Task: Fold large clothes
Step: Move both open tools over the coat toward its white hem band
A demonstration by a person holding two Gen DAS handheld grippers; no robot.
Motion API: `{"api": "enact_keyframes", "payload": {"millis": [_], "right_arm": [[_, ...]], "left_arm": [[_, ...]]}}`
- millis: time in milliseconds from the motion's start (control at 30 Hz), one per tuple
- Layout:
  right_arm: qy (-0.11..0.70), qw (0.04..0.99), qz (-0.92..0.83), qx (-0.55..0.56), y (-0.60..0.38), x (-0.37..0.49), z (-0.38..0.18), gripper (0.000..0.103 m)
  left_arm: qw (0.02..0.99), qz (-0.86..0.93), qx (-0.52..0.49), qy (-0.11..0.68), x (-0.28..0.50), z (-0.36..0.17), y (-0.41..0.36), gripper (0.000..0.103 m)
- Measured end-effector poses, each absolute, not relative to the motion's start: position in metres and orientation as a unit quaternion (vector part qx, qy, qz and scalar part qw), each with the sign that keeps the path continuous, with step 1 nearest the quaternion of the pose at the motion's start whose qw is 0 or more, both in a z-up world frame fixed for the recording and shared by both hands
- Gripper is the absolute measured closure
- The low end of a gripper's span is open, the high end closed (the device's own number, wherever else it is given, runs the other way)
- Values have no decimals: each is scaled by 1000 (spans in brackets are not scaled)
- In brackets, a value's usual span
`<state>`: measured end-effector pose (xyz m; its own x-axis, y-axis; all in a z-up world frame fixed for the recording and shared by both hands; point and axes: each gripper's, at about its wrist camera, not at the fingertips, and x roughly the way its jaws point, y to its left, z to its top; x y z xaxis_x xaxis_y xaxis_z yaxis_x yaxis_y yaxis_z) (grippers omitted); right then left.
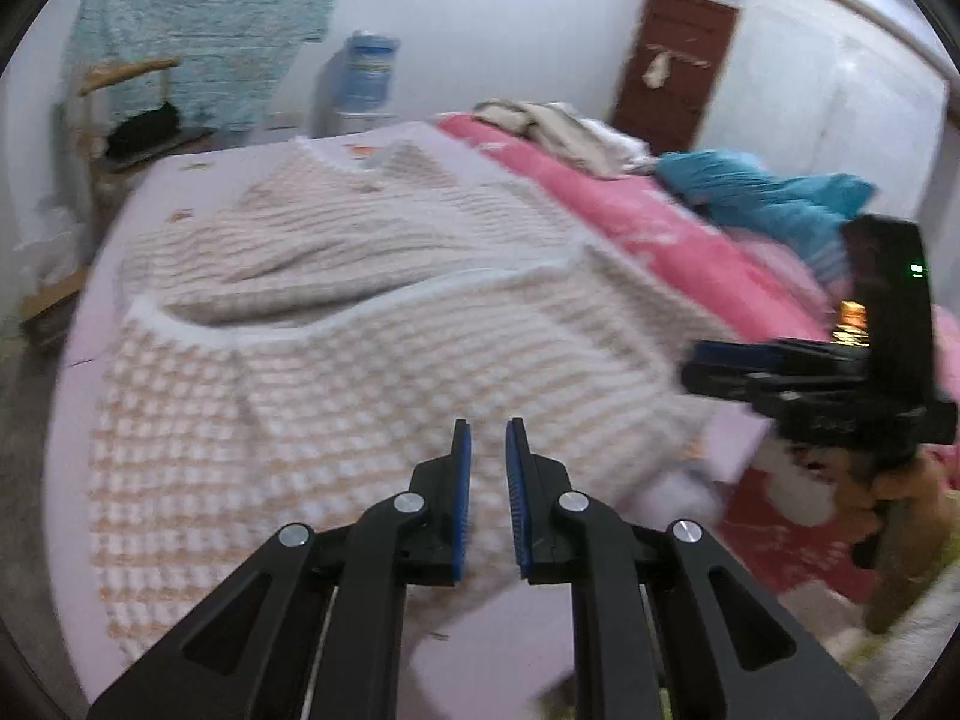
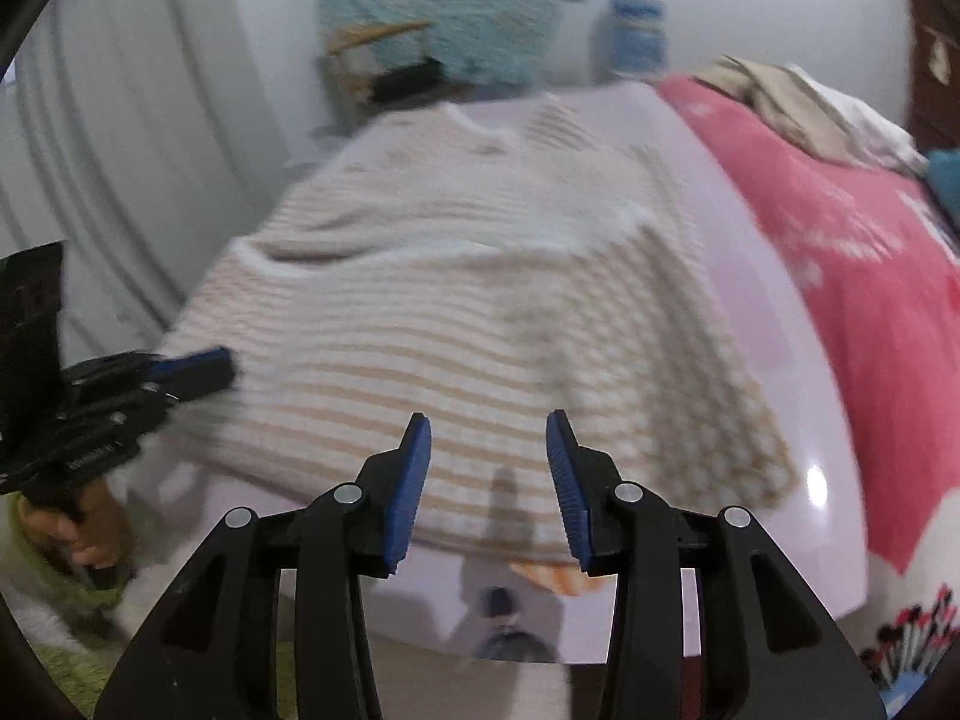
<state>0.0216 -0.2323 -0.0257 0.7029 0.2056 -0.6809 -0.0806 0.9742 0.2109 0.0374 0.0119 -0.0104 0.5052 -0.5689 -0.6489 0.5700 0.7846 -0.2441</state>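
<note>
Now the sweater [image 1: 372, 324] lies spread on the bed [image 2: 774, 312], filling mid-frame beyond both tongs. Left gripper [image 1: 487, 438] is nearly closed and empty; right gripper [image 2: 487, 438] gapes, holding nothing.

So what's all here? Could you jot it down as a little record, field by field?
garment: striped beige-and-white sweater, spread on the bed, one sleeve folded across it
surface: pale lilac sheet
beside it: pink blanket, a heap of clothes, a blue cloth
left gripper: jaws nearly shut, nothing between them
right gripper: jaws apart, nothing between them
background: water bottle, brown door
</note>
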Motion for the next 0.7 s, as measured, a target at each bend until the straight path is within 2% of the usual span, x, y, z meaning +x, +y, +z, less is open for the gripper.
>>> {"api": "enact_keyframes", "payload": {"millis": [133,233,700], "right_arm": [[391,912,113,47,-205,26,-38,64],[421,900,104,31,-196,32,-62,64],[421,898,110,64,-206,33,-62,63]], "left_arm": [[852,-314,23,417,40,-35,0,90],[846,-315,-12,430,46,-46,4,90],[867,-297,-3,400,35,-24,29,90]]}}
